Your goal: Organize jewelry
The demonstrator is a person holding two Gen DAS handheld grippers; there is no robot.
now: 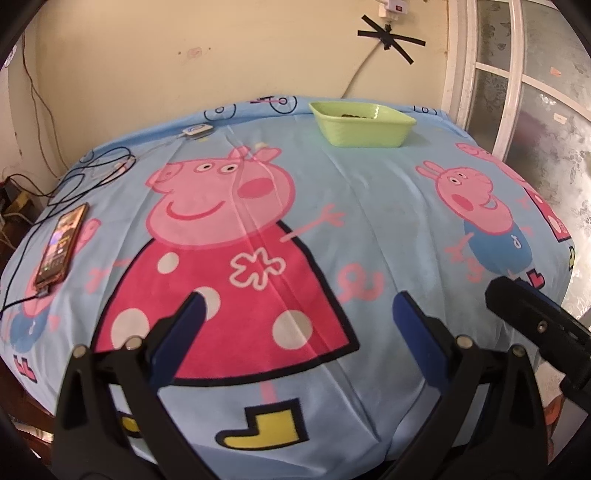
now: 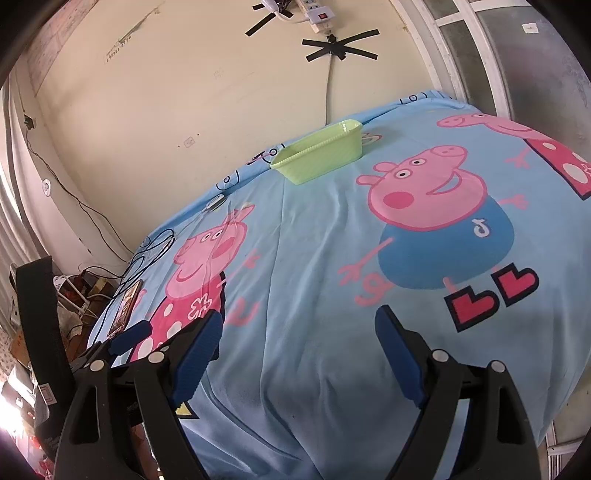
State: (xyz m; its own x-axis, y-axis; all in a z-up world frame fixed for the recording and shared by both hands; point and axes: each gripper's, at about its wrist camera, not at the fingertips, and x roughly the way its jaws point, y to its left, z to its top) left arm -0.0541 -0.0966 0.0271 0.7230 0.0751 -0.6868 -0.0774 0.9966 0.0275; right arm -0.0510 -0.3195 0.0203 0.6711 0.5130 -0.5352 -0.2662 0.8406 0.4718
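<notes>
Ahead, the green tray [image 1: 364,127] sits well beyond both fingers [image 1: 192,306]; both pairs wide, empty.

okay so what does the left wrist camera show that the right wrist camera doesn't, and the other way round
Only the left wrist view looks into the green tray, where something small and dark lies on its floor; what it is cannot be told. It also shows the left gripper open and empty from behind.

Only the right wrist view shows the white power strip on the wall, and the right gripper open and empty from behind.

Both show the blue cartoon sheet, the tray at the far edge, the phone with its cables, and the crossed black tape.
</notes>
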